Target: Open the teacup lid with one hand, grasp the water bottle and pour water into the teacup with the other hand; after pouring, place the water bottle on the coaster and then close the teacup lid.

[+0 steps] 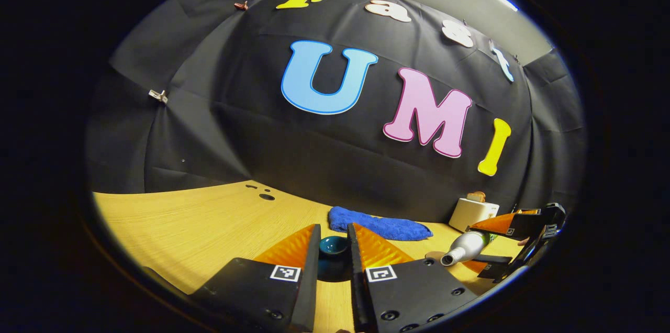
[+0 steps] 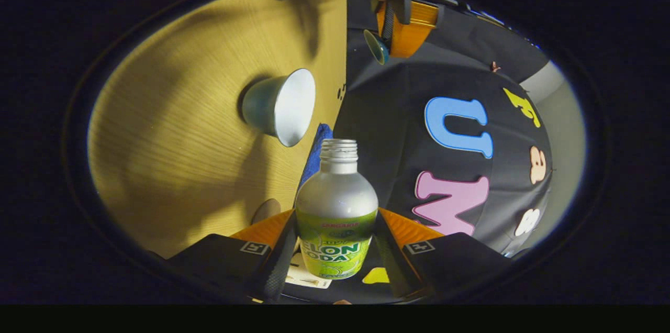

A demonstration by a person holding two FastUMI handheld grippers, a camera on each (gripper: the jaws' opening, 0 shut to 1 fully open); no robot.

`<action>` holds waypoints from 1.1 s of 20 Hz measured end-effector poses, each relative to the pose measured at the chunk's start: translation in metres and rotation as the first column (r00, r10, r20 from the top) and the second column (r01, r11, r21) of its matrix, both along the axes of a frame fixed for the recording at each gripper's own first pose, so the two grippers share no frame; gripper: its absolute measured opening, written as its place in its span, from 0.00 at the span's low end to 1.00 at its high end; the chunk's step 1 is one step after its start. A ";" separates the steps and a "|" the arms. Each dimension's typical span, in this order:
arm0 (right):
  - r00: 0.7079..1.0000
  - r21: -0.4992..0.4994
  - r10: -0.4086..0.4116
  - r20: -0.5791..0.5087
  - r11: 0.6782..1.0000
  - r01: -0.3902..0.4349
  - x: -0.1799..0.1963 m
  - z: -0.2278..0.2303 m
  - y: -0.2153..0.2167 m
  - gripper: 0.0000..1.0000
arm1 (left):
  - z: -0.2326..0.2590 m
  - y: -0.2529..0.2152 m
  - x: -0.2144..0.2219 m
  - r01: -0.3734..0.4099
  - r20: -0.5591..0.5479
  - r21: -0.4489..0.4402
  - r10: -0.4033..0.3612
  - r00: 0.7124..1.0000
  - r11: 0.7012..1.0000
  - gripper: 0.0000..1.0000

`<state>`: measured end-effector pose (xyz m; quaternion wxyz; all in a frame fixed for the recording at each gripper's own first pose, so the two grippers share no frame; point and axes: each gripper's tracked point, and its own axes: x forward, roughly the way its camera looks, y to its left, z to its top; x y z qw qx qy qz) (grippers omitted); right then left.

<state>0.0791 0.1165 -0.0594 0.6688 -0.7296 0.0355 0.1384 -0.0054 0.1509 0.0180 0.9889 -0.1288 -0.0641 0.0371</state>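
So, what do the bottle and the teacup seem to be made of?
The bottle looks like matte silver aluminium with a threaded neck and a glossy green printed wrap. The teacup looks like glazed ceramic, dark teal outside and pale inside, with a soft sheen; I cannot be certain.

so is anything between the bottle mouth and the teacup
Nothing visible. The bottle, held in the right gripper, is tipped on its side with its open mouth toward the open teacup. The lid sits in the left gripper, lifted well aside.
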 end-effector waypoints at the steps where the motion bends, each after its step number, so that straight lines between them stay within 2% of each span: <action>1: 1.000 -0.014 0.005 0.002 1.000 -0.005 0.000 0.002 0.001 0.78 | 0.000 0.000 0.000 0.001 0.000 0.002 -0.001 1.000 1.000 0.34; 11: 0.997 -0.155 0.071 0.021 0.986 -0.067 0.004 0.010 0.005 0.78 | -0.003 0.000 0.001 0.006 -0.004 -0.012 -0.006 1.000 1.000 0.31; 21: 0.983 -0.290 0.171 0.072 0.946 -0.143 0.010 0.033 0.017 0.78 | -0.007 0.005 0.002 0.006 -0.011 -0.034 -0.006 1.000 0.999 0.31; 22: 0.979 -0.315 0.184 0.085 0.937 -0.148 0.011 0.036 0.017 0.82 | -0.007 0.005 0.003 0.006 -0.010 -0.033 -0.006 1.000 0.999 0.31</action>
